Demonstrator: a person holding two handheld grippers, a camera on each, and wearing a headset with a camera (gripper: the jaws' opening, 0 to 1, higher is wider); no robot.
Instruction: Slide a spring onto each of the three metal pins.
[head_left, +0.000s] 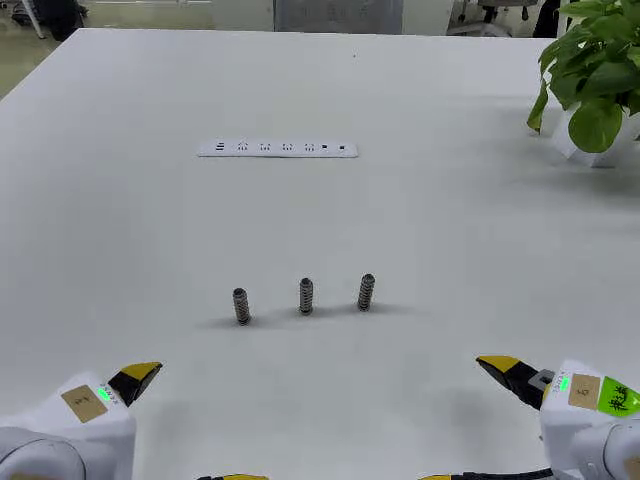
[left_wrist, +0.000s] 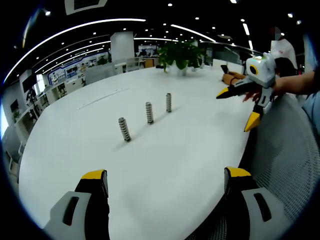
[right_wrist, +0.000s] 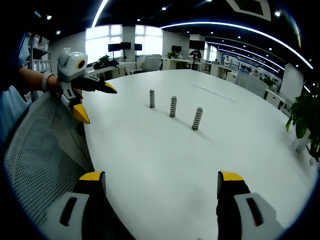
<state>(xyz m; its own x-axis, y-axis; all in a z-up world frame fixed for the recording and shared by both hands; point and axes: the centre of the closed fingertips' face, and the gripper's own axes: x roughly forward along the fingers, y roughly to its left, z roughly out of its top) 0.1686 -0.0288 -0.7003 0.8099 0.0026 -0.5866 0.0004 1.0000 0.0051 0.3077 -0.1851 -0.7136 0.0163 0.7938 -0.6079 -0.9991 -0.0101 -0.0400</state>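
Head view, left hand-held gripper, right hand-held gripper, wide open

Three springs, two hand-held grippers, one plant, one power strip.

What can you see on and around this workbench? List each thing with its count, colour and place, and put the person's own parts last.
table: one, white, under everything else.
springs: three, grey metal, upright in a row mid-table, apart from each other; the pins inside are mostly hidden.
power strip: one, white, flat on the table beyond the springs.
plant: one, green leaves in a white pot, far right of the table.
left gripper: one, white with yellow-and-black tips, at the near edge on the left, jaws open, holding nothing.
right gripper: one, same colours, at the near edge on the right, jaws open, holding nothing.
forearm: one, bare, behind the right gripper.
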